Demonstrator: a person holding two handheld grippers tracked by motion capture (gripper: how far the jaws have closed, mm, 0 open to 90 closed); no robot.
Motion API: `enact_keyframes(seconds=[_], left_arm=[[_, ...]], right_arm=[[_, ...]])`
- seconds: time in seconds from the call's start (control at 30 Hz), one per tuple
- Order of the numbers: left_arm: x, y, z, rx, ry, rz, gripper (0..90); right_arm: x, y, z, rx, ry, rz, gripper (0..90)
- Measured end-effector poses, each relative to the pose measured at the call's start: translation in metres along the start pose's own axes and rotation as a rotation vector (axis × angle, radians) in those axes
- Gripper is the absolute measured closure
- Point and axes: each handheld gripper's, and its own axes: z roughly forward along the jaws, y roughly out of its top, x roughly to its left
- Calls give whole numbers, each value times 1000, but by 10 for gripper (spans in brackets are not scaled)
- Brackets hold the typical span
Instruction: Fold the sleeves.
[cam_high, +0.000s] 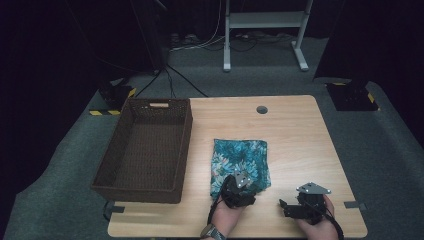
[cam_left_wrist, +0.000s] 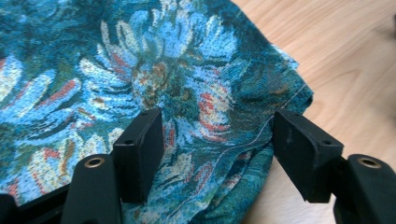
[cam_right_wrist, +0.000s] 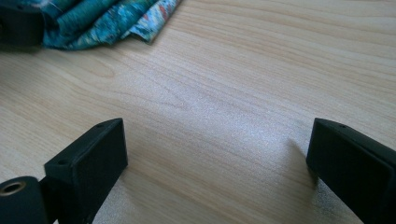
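Positioning your left gripper (cam_high: 239, 196), half-open jaws straddle the folded teal floral cloth (cam_high: 240, 161) at its 6 o'clock edge; next, close. Your right gripper (cam_high: 295, 207), wide open, holds nothing.

A folded teal cloth (cam_high: 240, 162) with a woven blue, white and red flower pattern lies flat on the wooden counter (cam_high: 300, 135), its near corner rumpled.

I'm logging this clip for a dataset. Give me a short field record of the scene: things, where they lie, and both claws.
cloth: folded blue flowered cloth lying on the table
basket: brown woven basket left of the cloth, nothing inside
left claw: jaws apart, straddling the cloth's near corner, not pinching it
right claw: jaws wide apart over bare table, right of the cloth
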Motion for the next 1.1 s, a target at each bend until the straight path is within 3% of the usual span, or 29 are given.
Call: enact_keyframes(seconds=[0.5, 0.67, 0.87, 1.1], left_arm=[[57, -6, -13, 20, 101, -15, 330], [73, -6, -15, 24, 114, -23, 318], [83, -4, -16, 47, 124, -15, 293], [81, -4, -21, 46, 138, 12, 259]], right_arm=[[4, 0, 2, 1, 4, -19, 21], [4, 0, 2, 0, 6, -21, 19], [4, -1, 2, -1, 7, -29, 17], [4, -1, 3, -6, 10, -32, 7]])
